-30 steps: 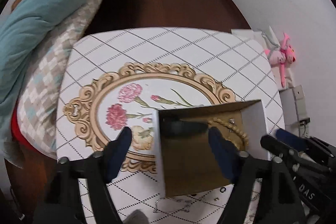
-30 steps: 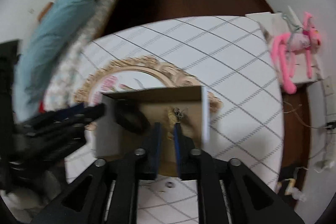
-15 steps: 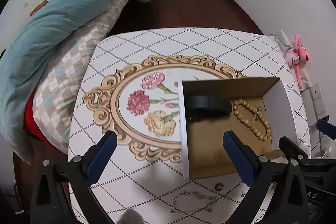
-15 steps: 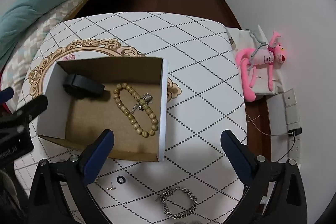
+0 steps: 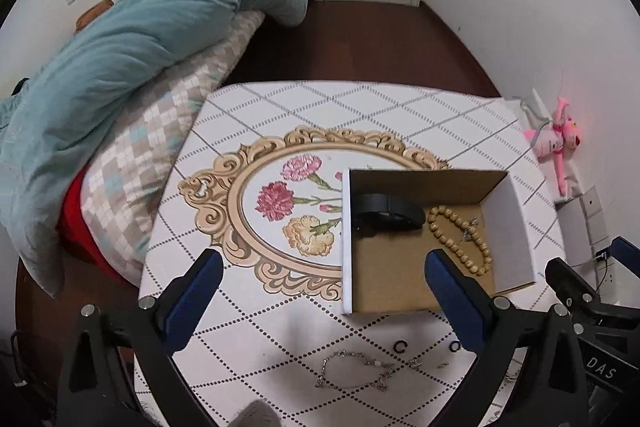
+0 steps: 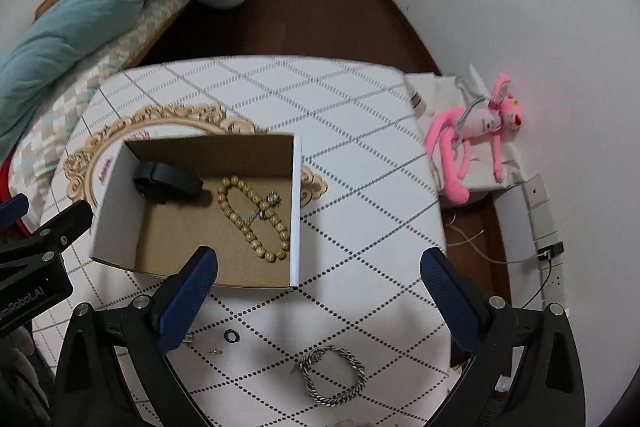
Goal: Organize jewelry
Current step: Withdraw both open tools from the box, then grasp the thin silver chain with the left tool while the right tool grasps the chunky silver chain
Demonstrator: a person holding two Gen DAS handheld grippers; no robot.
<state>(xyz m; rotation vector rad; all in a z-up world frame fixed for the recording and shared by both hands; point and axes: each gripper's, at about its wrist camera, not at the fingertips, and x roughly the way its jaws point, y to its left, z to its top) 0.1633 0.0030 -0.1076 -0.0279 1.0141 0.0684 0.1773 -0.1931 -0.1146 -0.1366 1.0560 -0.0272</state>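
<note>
An open cardboard box (image 5: 516, 227) (image 6: 116, 195) sits on the patterned table. Inside lie a black band (image 5: 390, 213) (image 6: 168, 183), a wooden bead bracelet (image 5: 460, 239) (image 6: 252, 223) and a small silver piece (image 6: 269, 205). On the table in front of the box lie a thin silver chain (image 5: 356, 371), small black rings (image 5: 400, 347) (image 6: 232, 336) and a thick silver chain bracelet (image 6: 334, 381). My left gripper (image 5: 320, 301) is open and empty, above the table's near edge. My right gripper (image 6: 318, 301) is open and empty, held above the thick bracelet.
The table (image 5: 360, 107) has a gold oval frame with flowers (image 5: 288, 195). A bed with a teal duvet (image 5: 140, 39) lies left. A pink plush toy (image 6: 476, 139) sits on a low white stand at the right, near wall sockets and cables (image 6: 548, 251).
Both grippers have risen and pulled back from the box. The right gripper, shut over the beads a second ago, has opened wide and left the silver piece in the box.
</note>
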